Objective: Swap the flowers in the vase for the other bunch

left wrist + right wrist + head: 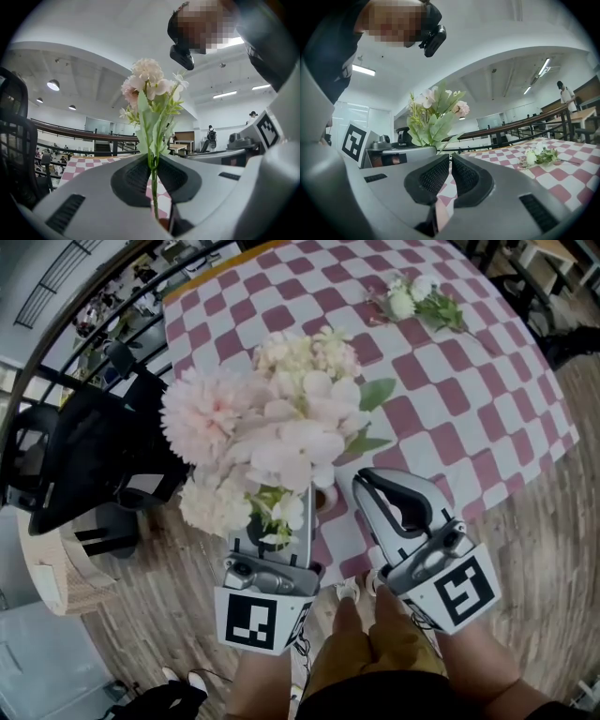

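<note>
A big bunch of pale pink flowers (272,432) stands upright at the near edge of the checked table (450,399). My left gripper (279,512) is shut on its green stems; in the left gripper view a stem (153,183) is pinched between the pads and the blooms (149,82) rise above them. Just right of the stems a small pale vase rim (325,496) shows under the blooms. The other bunch (417,301), small and white with green leaves, lies on the far right of the cloth and shows in the right gripper view as the white bunch (539,156). My right gripper (367,479) is beside the vase, shut and empty.
A black office chair (84,456) stands off the table's left side, with a dark railing (112,310) behind it. A wicker object (56,568) sits on the wooden floor at left. The person's legs and shoes (361,615) are below the grippers.
</note>
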